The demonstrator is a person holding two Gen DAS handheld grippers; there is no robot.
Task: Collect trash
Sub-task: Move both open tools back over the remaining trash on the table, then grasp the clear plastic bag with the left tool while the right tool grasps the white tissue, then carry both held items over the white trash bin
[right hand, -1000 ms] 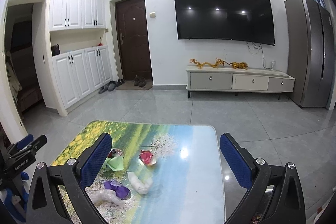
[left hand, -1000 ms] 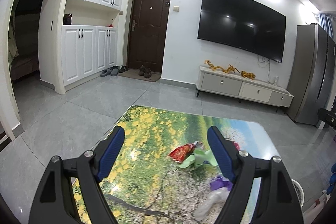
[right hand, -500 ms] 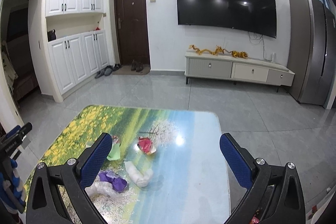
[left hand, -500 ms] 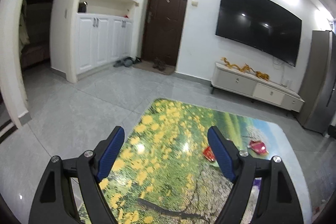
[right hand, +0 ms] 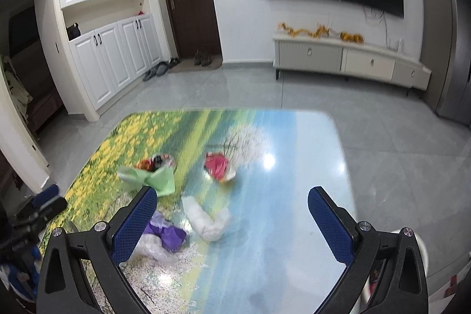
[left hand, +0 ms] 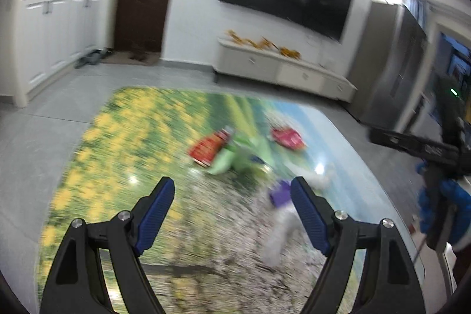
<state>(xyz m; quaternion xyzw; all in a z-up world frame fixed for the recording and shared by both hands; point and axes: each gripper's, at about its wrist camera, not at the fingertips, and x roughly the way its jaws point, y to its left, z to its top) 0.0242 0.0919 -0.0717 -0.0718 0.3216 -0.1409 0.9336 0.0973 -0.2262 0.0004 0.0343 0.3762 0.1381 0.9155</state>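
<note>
Several pieces of trash lie on the low table (right hand: 282, 240) printed with flowers and sky. In the right wrist view a green wrapper (right hand: 150, 181) and a red-orange packet (right hand: 156, 162) sit left of a red wrapper (right hand: 219, 167). Nearer are a white crumpled bag (right hand: 206, 222) and a purple wrapper (right hand: 166, 234) on clear plastic. My right gripper (right hand: 232, 193) hangs open above them, empty. The left wrist view is blurred: the red-orange packet (left hand: 206, 150), green wrapper (left hand: 238, 158), red wrapper (left hand: 287, 137) and purple wrapper (left hand: 279, 193) lie ahead of my open, empty left gripper (left hand: 232, 184).
Grey tiled floor surrounds the table. A white TV cabinet (right hand: 350, 61) stands under the wall TV, with white cupboards (right hand: 112, 58) and a dark door at the left. A grey fridge (left hand: 391, 69) is at the right. A white bin rim (right hand: 421, 252) shows by the table's right side.
Both grippers have dropped and tipped down toward the table, so the trash looks nearer. The left view swung right again, bringing the wrappers back ahead of its fingers. Jaws stayed open.
</note>
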